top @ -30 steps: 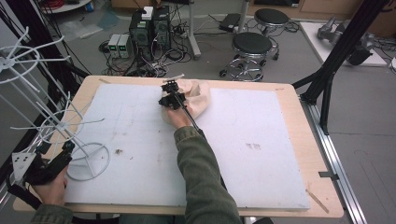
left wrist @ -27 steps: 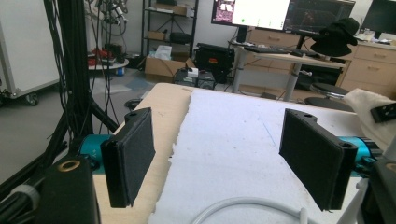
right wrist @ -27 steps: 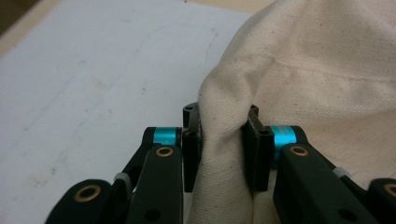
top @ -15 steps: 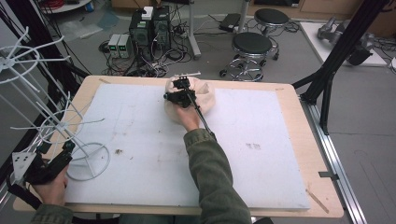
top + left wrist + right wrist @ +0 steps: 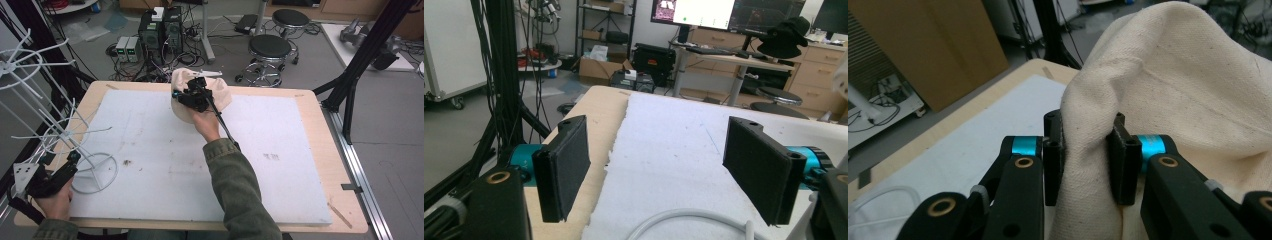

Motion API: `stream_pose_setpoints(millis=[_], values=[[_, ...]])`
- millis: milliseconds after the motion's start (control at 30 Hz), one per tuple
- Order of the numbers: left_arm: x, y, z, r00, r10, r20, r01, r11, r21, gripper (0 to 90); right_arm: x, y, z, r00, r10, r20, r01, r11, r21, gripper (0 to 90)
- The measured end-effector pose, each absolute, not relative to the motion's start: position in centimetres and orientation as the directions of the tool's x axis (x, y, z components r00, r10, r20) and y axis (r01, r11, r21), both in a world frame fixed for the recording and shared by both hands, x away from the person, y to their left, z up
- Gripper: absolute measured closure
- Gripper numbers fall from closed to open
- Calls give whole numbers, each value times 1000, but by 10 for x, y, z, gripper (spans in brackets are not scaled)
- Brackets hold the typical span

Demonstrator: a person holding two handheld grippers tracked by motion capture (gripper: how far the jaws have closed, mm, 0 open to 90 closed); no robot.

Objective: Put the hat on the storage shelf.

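Up near the far edge of the table, the right gripper [image 5: 192, 95] is pinched on a fold of cream cloth [image 5: 220, 92]. In the right gripper view its jaws press into the cloth [image 5: 1168, 100] from both sides, the fabric bunched thick between the pads and ballooning up and to the right above them. In the high view the cloth hangs from the gripper [image 5: 1084, 160] as a rounded bundle over the far part of the white mat [image 5: 150, 150]; whether its lower edge touches the mat I cannot tell. The right hand [image 5: 206, 120] grips the tool from behind, an olive sleeve [image 5: 237, 195] running back to the near edge, and a black cable [image 5: 222, 122] trails along the forearm.

The left gripper [image 5: 52, 175] sits at the near left corner, held in the left hand [image 5: 52, 202]. Its jaws are spread wide in the left gripper view, the gripper [image 5: 659, 170] holding nothing, with the mat [image 5: 674, 135] and the wooden table edge [image 5: 599, 110] showing between the pads [image 5: 566, 165]. A white wire rack [image 5: 45, 130] stands just beside it on the mat, its ring base [image 5: 97, 172] close to the gripper's tips; part of that ring [image 5: 684, 217] curves across the bottom of the left gripper view.

Beyond the table [image 5: 325, 125] are two black stools [image 5: 270, 47] and a cluster of boxes and cables on the floor.
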State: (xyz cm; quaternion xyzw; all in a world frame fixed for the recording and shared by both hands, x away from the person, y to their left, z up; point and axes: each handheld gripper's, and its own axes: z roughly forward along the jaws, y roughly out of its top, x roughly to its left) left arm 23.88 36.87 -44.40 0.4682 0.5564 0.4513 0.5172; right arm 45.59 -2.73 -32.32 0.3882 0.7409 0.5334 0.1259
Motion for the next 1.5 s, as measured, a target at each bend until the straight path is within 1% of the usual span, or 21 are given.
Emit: stream_pose_setpoints(millis=[267,433,700,833,1033,1233,1500], values=[[239,368,-444,-25,987,-160,52,161,986,266,436,-27,-302,-757,628,180,310,103,945,726],[238,368,-444,-17,989,-149,62,150,987,267,422,-28,-288,-816,554,167,232,48,972,726],[238,368,-444,-14,988,-151,61,151,987,268,398,-30,-268,-864,495,90,112,14,994,727],[238,368,-444,-15,989,-150,60,151,987,269,389,-35,-259,-889,446,99,86,-50,995,727],[238,368,-444,-18,987,-158,61,158,985,269,377,-39,-247,-915,398,74,39,-96,995,728],[238,368,-444,-16,987,-159,61,160,985,270,369,-45,-236,-937,342,78,22,-164,986,728],[238,367,-444,-14,987,-162,63,163,985,270,358,-47,-220,-950,307,52,-8,-192,981,727]])
